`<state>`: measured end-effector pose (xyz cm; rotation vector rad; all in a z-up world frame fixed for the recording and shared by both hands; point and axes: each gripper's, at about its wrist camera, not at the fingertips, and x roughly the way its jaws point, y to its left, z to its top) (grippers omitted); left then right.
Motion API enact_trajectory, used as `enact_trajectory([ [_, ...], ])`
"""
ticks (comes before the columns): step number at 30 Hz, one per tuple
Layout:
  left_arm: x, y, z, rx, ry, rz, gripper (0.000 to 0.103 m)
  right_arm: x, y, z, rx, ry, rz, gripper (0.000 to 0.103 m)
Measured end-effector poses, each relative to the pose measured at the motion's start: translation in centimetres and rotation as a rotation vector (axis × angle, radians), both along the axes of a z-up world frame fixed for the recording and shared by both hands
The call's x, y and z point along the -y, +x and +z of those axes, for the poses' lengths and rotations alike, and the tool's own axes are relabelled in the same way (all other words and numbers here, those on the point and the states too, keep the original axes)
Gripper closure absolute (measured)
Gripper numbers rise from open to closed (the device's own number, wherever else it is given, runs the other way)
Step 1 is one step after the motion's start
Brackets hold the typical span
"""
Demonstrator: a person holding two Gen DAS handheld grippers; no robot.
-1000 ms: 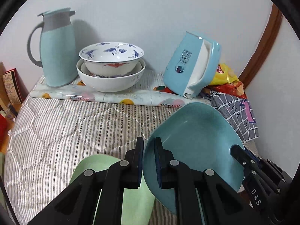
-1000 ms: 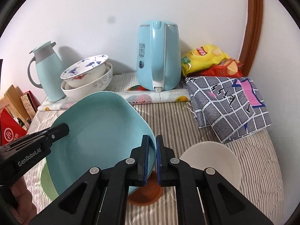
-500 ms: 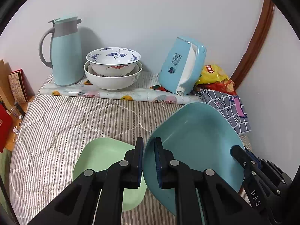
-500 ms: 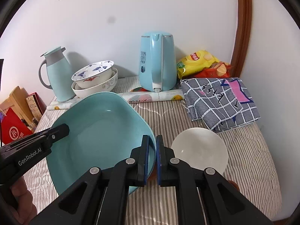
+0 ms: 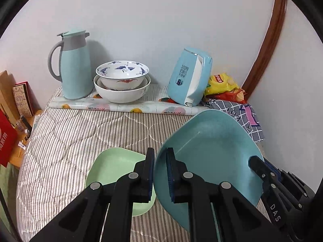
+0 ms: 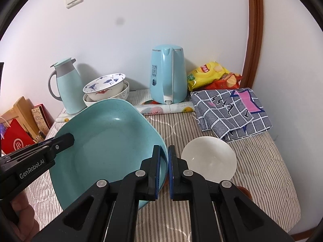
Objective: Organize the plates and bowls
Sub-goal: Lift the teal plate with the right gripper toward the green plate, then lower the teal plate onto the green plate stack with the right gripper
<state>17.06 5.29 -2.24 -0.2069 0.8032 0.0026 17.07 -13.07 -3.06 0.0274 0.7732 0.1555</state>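
Observation:
A large teal plate (image 5: 210,157) hangs above the striped table, held by both grippers at opposite rims. My left gripper (image 5: 160,157) is shut on its left rim; my right gripper (image 6: 164,157) is shut on its right rim (image 6: 161,141). Below it a light green plate (image 5: 115,167) lies flat on the cloth. A white bowl (image 6: 210,159) sits to the right, with an orange-brown dish peeking out beneath the right gripper. Two stacked patterned bowls (image 5: 122,80) stand at the back.
A teal thermos jug (image 5: 73,66) and a teal kettle (image 6: 168,74) stand by the back wall on a rolled mat (image 5: 129,106). Snack bags (image 6: 212,74) and a folded checked cloth (image 6: 230,111) fill the back right. Boxes (image 5: 12,109) line the left edge.
Both grippers have pulled back and risen with the teal plate. The green plate beneath has come fully into view, and the white bowl shows more completely.

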Motion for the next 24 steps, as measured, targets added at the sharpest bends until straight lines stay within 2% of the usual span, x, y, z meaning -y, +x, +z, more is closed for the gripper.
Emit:
enact_trajectory([
  [24, -2.2, -1.8, -0.5, -0.021, 0.024, 0.057, 0.091, -2.4, -1.0, -0.8, -0.013, 0.02, 0.056, 0.096],
])
